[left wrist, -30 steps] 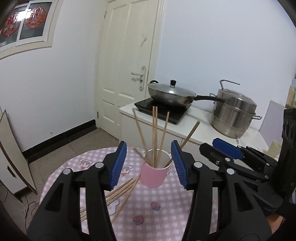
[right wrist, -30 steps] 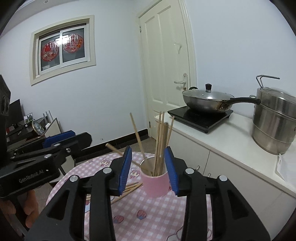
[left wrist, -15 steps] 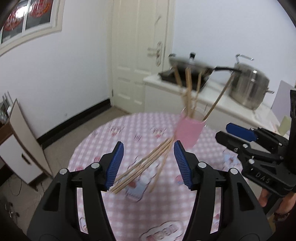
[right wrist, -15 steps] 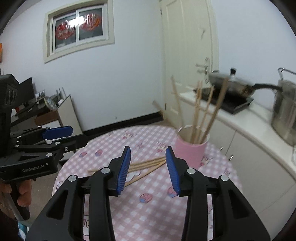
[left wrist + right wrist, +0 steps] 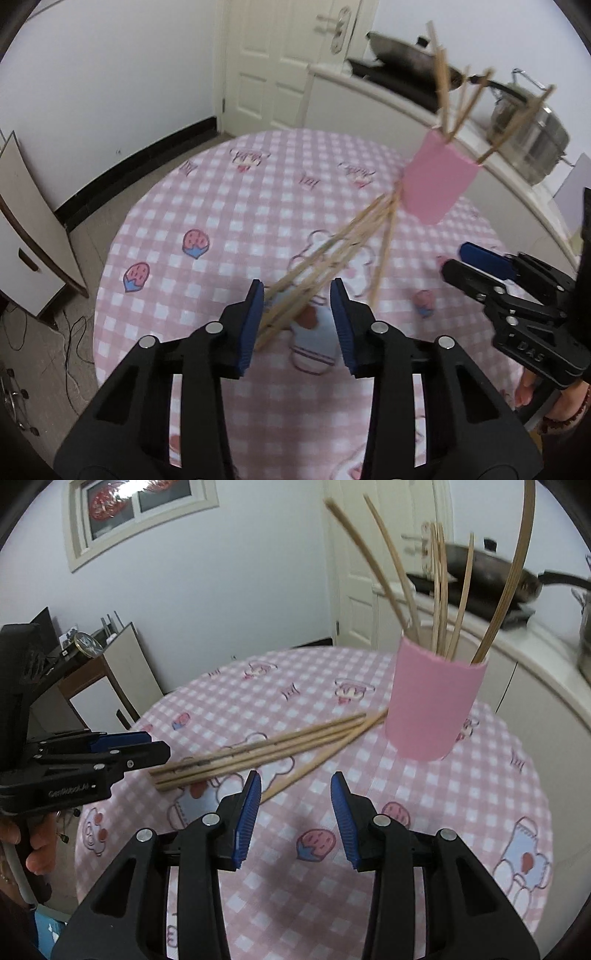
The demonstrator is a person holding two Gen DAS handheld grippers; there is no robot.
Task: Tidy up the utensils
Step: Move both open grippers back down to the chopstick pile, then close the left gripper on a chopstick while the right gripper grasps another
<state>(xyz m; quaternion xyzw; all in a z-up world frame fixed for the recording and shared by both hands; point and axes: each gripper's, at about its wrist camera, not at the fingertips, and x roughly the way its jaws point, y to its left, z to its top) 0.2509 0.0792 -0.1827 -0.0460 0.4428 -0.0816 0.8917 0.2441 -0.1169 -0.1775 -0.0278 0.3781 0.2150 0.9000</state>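
Chopsticks (image 5: 258, 751) lie loose in a bundle on the checked tabletop (image 5: 406, 849), their far tips touching or just beside the foot of the pink cup (image 5: 436, 705); one stick splays off at an angle from the rest. More chopsticks stand in that cup, fanned outward. My left gripper (image 5: 297, 314) hangs over the near ends of the bundle, jaws spread with the sticks between them, not pinched. My right gripper (image 5: 295, 805) is near the splayed stick, jaws wide and holding nothing. Beyond the tabletop are a wok (image 5: 491, 572) on a counter and a white door (image 5: 280, 62).
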